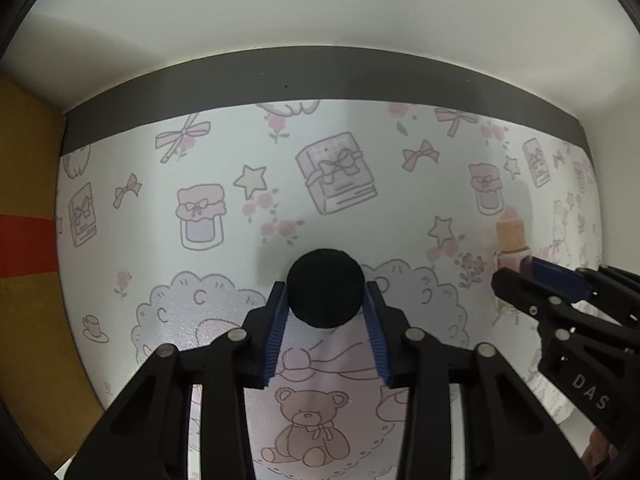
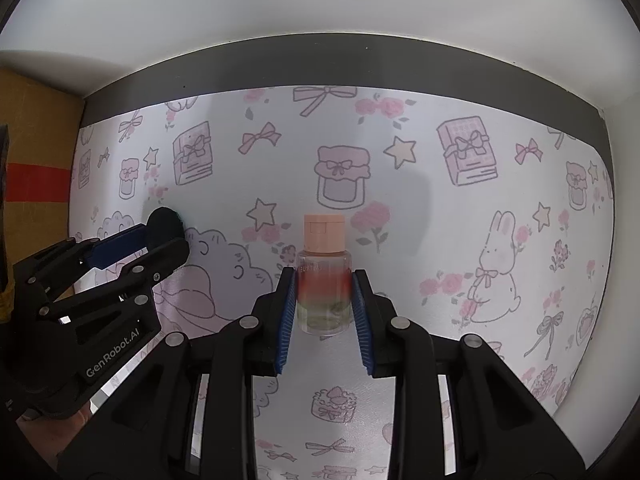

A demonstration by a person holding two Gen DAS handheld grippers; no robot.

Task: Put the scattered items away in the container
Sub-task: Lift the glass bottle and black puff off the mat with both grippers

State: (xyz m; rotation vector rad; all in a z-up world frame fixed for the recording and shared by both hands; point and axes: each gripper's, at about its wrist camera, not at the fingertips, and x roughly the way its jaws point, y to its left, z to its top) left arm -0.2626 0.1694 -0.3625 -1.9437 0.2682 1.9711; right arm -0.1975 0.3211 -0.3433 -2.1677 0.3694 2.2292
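Note:
A round black object (image 1: 326, 288), matte and disc-like, sits between the blue pads of my left gripper (image 1: 325, 294); both pads touch its sides. The right wrist view shows that same black object (image 2: 164, 224) at the tips of the left gripper (image 2: 162, 238). My right gripper (image 2: 324, 278) is shut on a small clear bottle (image 2: 324, 280) with a peach cap and red-to-pale liquid, held upright by its body. In the left wrist view the bottle (image 1: 510, 234) shows at the tips of the right gripper (image 1: 516, 274). Both grippers point down at the patterned mat.
A white mat (image 2: 440, 240) printed with pink bows, jars, books and bears covers the surface. A dark strip (image 1: 320, 72) and a white wall bound its far edge. A brown cardboard surface with red tape (image 1: 24, 240) stands to the left.

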